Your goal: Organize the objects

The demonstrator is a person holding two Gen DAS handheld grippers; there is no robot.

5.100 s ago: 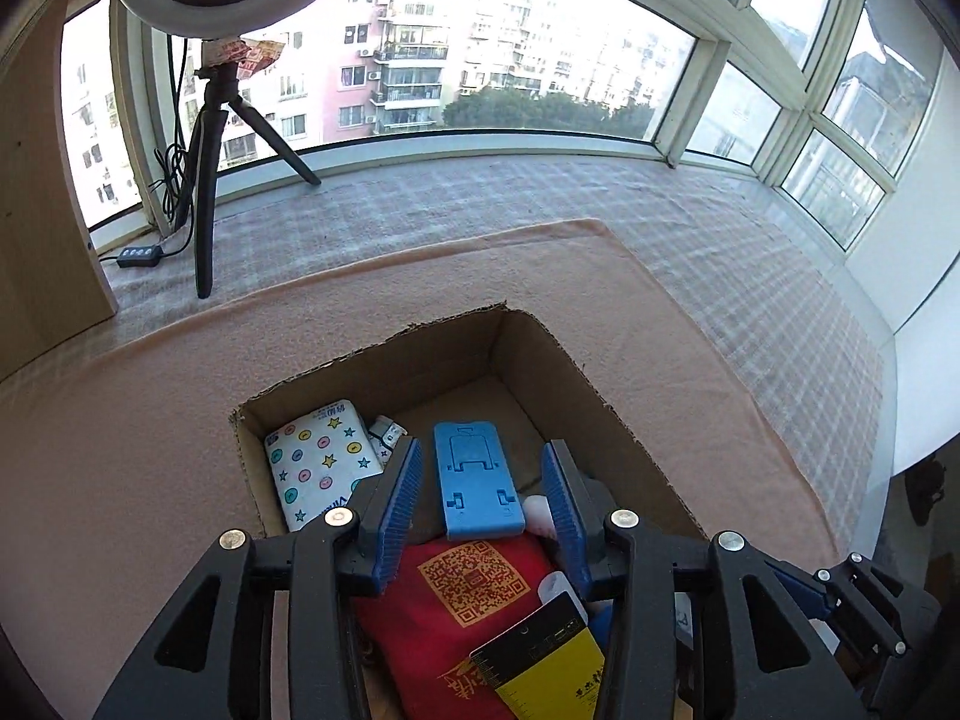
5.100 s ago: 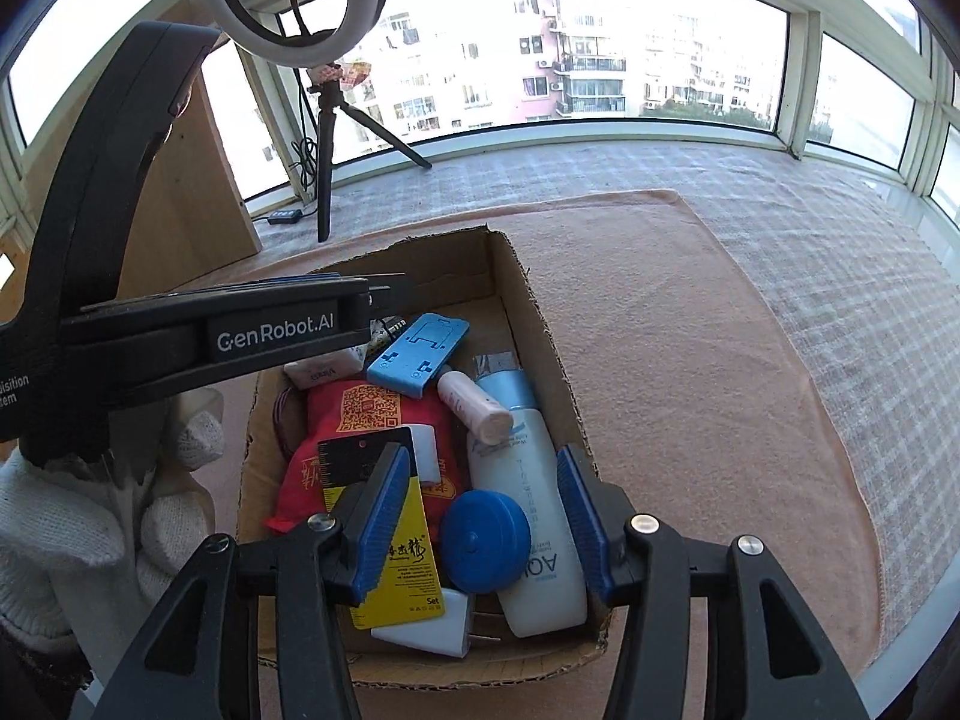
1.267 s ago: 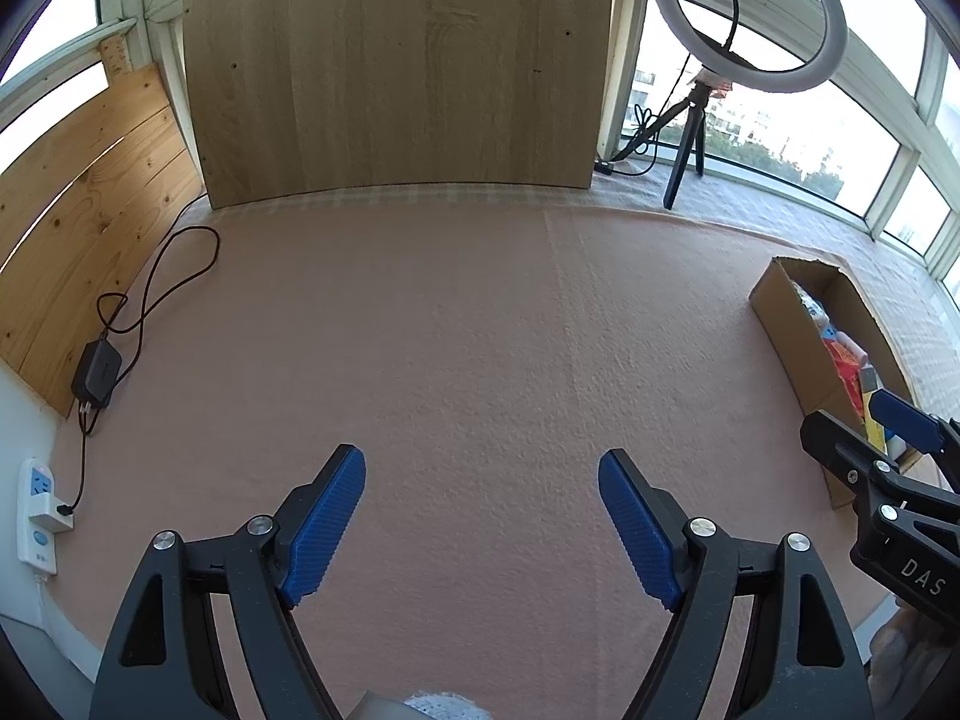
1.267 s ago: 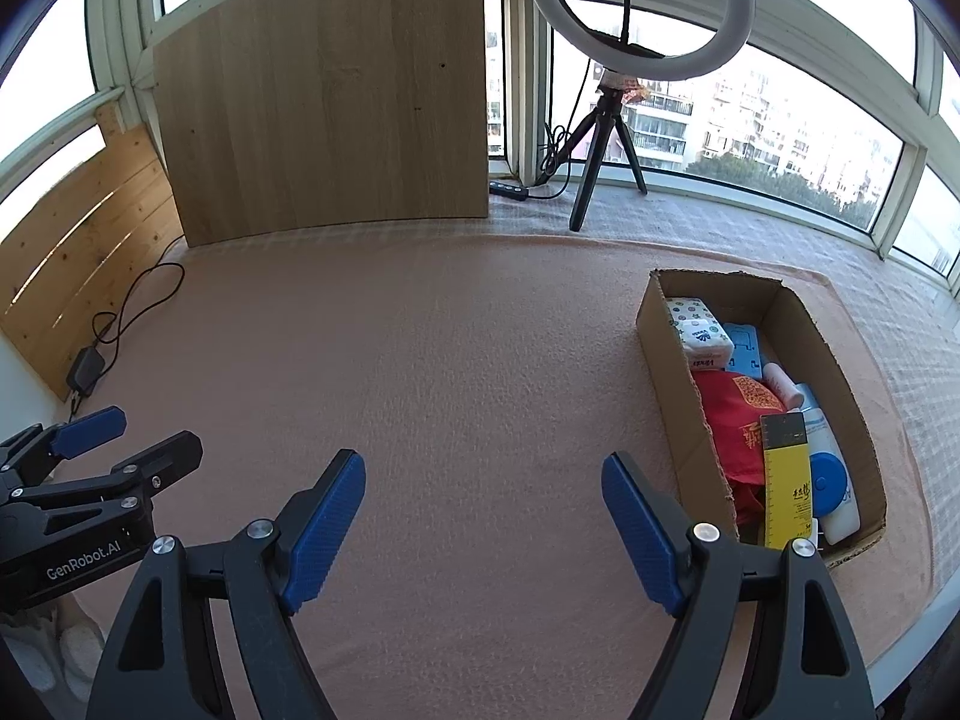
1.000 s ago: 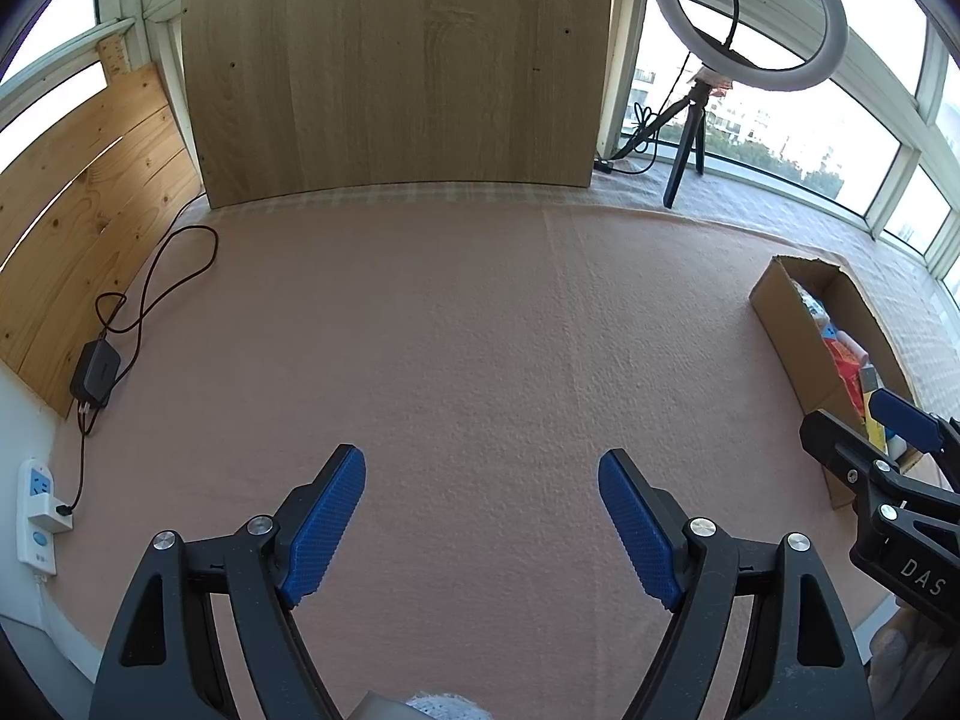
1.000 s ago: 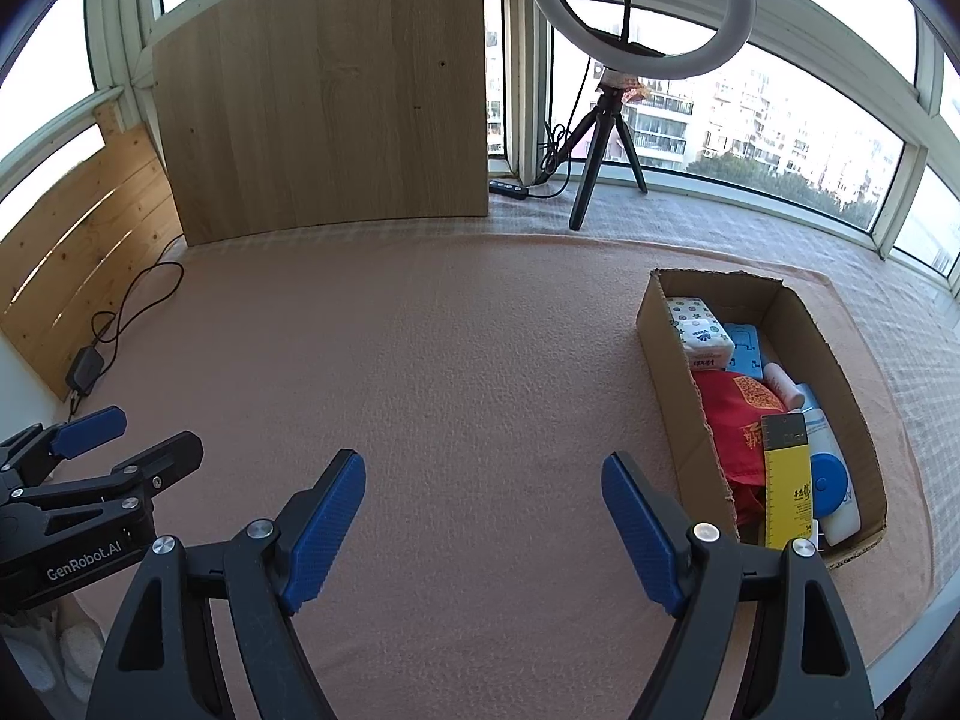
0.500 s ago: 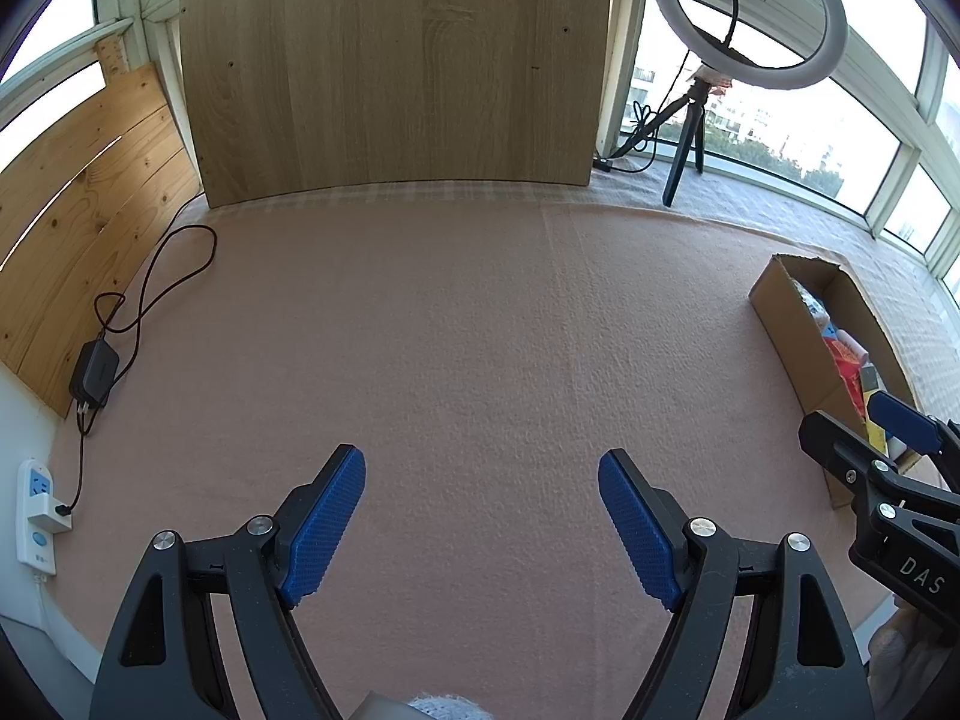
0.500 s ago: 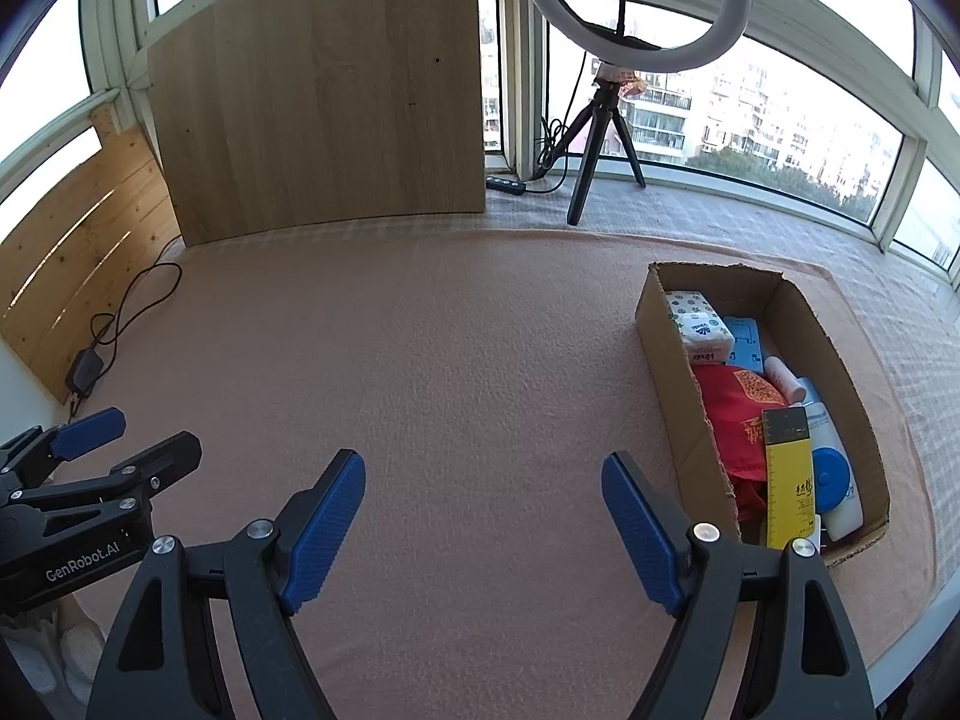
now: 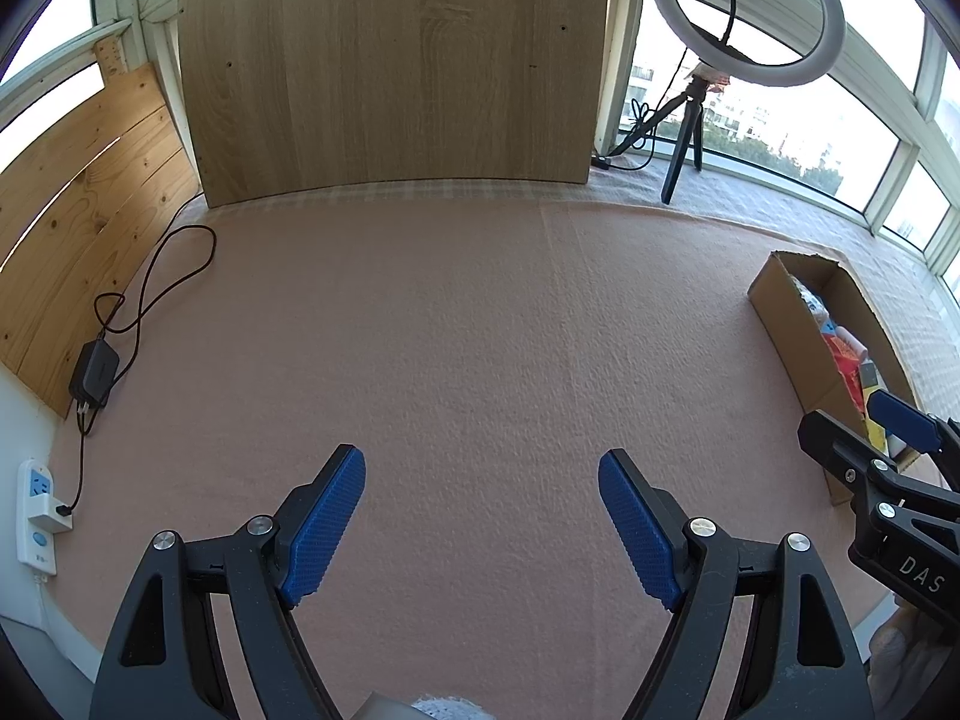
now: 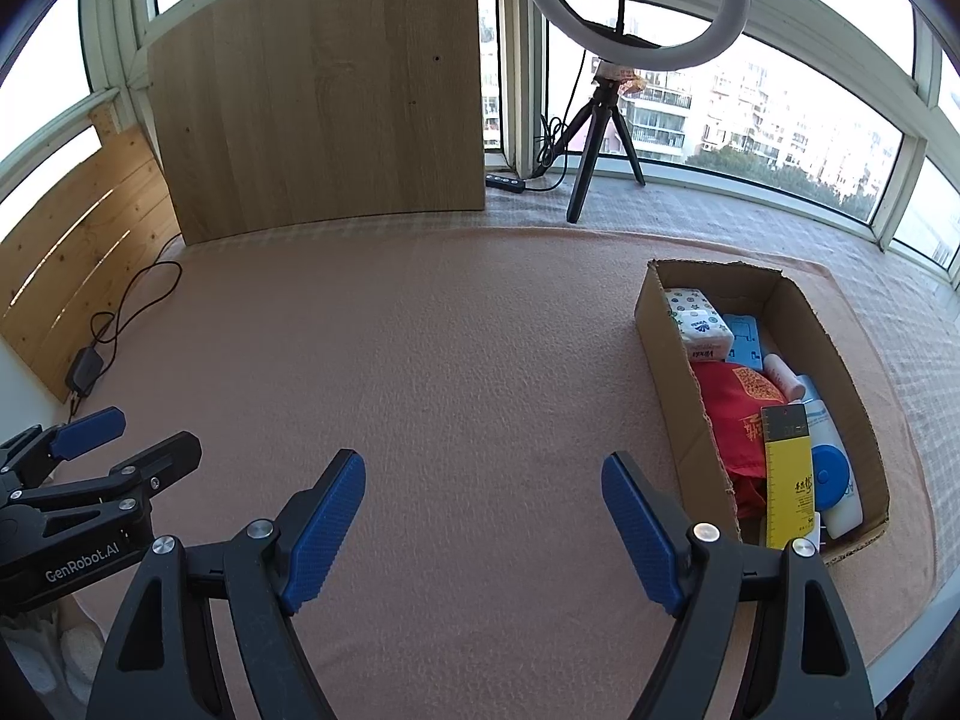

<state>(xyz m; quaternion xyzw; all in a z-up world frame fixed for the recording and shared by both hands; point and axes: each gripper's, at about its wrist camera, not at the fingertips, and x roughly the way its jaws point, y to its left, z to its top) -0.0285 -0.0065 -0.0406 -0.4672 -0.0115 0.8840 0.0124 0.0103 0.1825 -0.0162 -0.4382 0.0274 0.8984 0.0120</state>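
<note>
A cardboard box [image 10: 666, 354] stands on the pink blanket at the right; in the left wrist view the box [image 9: 780, 324] sits far right. Inside lie a tissue pack [image 10: 699, 318], a blue phone stand [image 10: 744, 342], a red pouch [image 10: 738, 420], a yellow booklet [image 10: 789, 480], a white bottle [image 10: 831, 462] and a round blue lid [image 10: 831, 474]. My left gripper [image 9: 480, 516] hangs open over bare blanket, holding nothing. My right gripper [image 10: 483, 519] is open too, left of the box and nearer me.
A wooden board [image 10: 324, 90] leans at the back, with plank panelling [image 9: 78, 210] on the left. A ring light on a tripod [image 10: 606, 96] stands by the windows. A black adapter and cable [image 9: 96, 366] and a wall socket [image 9: 39, 510] lie far left.
Five seconds ago both grippers hovered right over the box; they have since drawn back to the near side. In the last second the right wrist view tilted slightly; otherwise nothing moved.
</note>
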